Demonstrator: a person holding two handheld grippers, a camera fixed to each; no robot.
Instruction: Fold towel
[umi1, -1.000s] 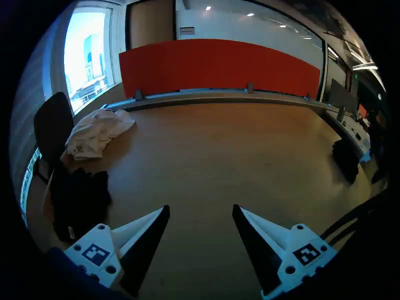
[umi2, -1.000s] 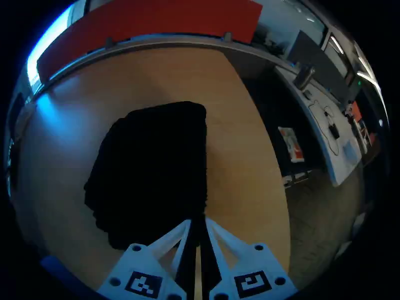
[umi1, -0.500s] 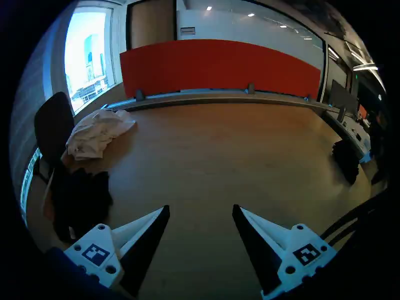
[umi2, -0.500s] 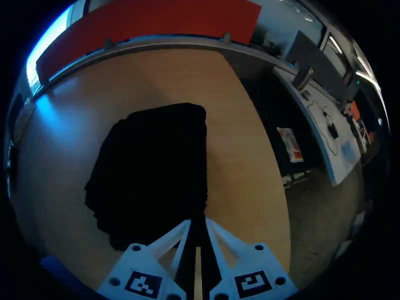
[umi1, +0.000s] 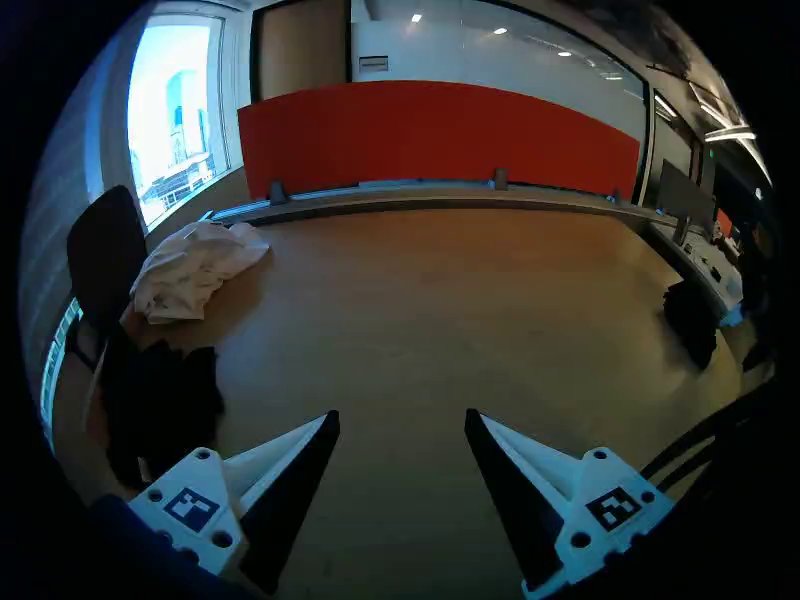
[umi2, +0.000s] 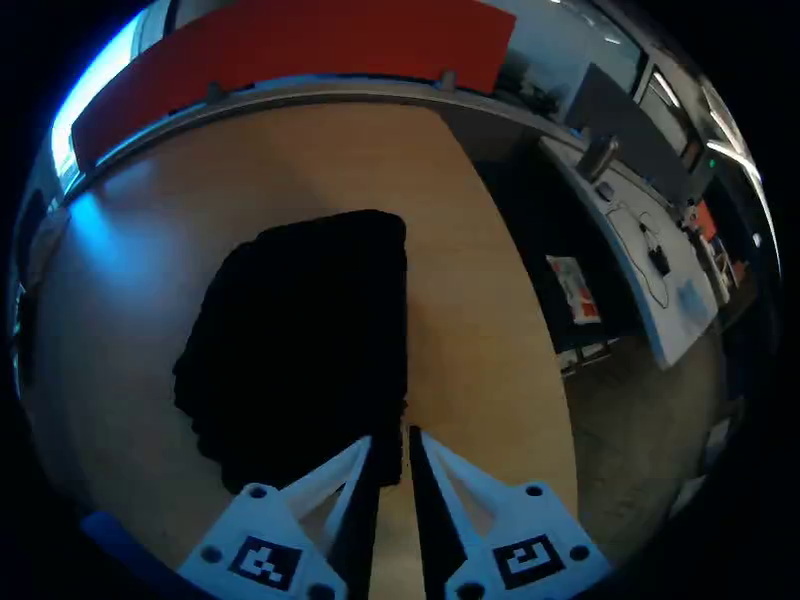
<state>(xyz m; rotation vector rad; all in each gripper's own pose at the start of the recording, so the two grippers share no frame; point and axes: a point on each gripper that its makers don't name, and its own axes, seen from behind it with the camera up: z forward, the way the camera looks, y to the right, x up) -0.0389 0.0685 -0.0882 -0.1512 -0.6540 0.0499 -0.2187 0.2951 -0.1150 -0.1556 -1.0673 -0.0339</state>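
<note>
1. Left gripper view, far left: a bright window; below it a black chair beside the wooden table.
2. At the table's left edge a dark cloth lies bunched; just behind it sits a crumpled white cloth.
3. Centre: the left gripper hangs over bare wood with its fingers wide apart, holding nothing; a red partition runs along the far edge of the table.
4. Far right: a small dark pile sits near the table's right edge; whether it is a towel cannot be told.
5. Right gripper view, left to centre: the black towel lies flat on the table, folded to a rough rectangle; its right edge is straight and its left edge uneven.
6. Centre bottom: the right gripper sits at the towel's near right corner; its fingers are parted by a narrow gap through which wood shows; the left fingertip overlaps the towel's near edge, and the right one lies over bare wood.
7. Right: beyond the table's edge is darker floor, then a pale desk with cables on it.
</note>
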